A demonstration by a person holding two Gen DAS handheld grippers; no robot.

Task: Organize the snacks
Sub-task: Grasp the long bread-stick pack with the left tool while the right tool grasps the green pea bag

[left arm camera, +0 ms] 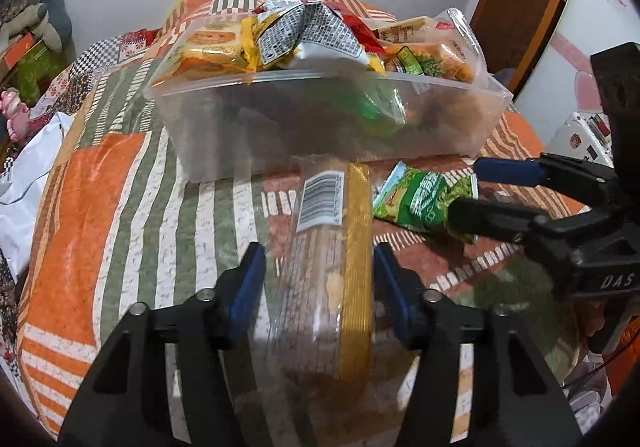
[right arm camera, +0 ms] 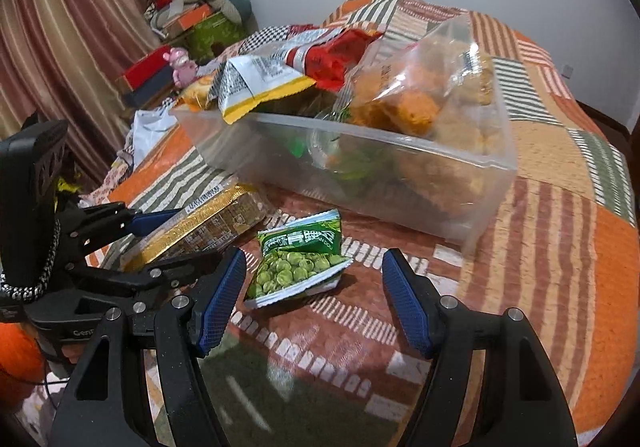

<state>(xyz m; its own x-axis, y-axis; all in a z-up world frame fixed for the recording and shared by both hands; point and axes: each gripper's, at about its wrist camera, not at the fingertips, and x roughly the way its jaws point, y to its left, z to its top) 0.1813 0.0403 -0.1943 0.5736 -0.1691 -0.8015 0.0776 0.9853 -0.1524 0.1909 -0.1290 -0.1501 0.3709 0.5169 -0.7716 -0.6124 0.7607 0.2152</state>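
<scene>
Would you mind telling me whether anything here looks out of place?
Yes: the green pea packet lies loose on the quilt outside the clear bin, which is heaped above its rim.

A tub (right arm camera: 440,203) stands on the bed (right arm camera: 560,247), heaped with snack packets (right arm camera: 280,83) that rise above its rim. Before the tub a pea packet (right arm camera: 300,263) lies on the quilt, and to its left lies a long cracker pack (right arm camera: 208,223), one end near the tub's front wall. The left gripper (left arm camera: 320,271) has its fingers (left arm camera: 248,283) on either side of the cracker pack, while the right gripper (right arm camera: 314,299) sits just before the pea packet with its fingers spread either side of it.
</scene>
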